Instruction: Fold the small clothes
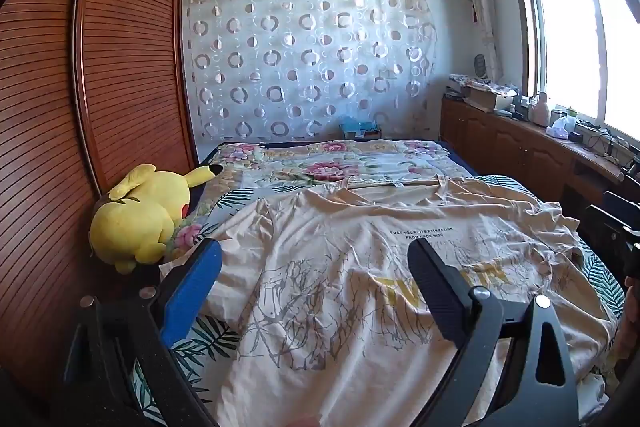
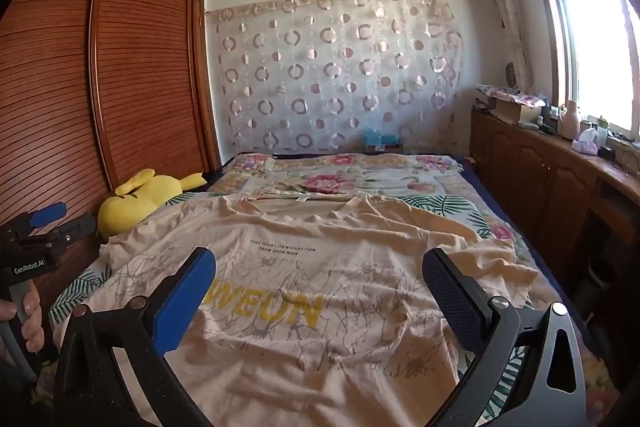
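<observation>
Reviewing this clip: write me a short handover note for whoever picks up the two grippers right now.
Left hand-held gripper: open, empty, above the T-shirt's left side.
Right hand-held gripper: open, empty, above its middle.
T-shirt: spread flat on the bed, print up, collar at the far end, a bit wrinkled.
Plush toy: at the bed's left edge, off the shirt.
Done: shirt laid out.
Left: every fold.

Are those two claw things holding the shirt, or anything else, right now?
Nothing is held. Both the left gripper and the right gripper hang wide open above the shirt, fingers clear of it.
</observation>
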`<state>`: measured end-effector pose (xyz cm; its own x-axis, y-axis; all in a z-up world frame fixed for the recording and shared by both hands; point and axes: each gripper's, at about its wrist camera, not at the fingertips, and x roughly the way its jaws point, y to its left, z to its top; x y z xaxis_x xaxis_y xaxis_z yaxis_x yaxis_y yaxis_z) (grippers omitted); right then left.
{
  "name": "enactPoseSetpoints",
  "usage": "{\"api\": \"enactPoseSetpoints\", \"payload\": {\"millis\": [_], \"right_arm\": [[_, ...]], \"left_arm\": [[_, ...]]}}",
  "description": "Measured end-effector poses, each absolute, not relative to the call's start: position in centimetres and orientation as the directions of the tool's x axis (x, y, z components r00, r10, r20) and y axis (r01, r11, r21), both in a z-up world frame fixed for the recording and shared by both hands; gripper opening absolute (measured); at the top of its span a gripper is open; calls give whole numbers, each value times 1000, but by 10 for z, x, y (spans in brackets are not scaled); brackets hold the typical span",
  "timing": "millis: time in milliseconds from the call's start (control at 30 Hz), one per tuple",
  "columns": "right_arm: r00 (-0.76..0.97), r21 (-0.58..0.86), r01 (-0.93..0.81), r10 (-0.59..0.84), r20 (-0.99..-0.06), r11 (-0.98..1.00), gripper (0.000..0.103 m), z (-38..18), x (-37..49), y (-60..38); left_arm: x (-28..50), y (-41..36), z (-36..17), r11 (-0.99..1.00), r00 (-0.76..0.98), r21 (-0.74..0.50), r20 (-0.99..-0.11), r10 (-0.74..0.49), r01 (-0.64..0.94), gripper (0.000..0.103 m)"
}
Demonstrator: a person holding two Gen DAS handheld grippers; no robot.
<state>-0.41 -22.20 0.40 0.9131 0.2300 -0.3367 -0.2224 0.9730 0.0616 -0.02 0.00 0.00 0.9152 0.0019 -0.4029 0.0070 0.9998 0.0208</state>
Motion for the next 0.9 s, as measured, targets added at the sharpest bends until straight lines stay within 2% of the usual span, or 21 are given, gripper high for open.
{"api": "enactPoseSetpoints", "payload": {"millis": [900], "right_arm": [[912,59,-219,226,-343,974,103,4,-5,-220]], "left_arm": [[-6,0,10,999,923,33,-385,16,-4,95]]}}
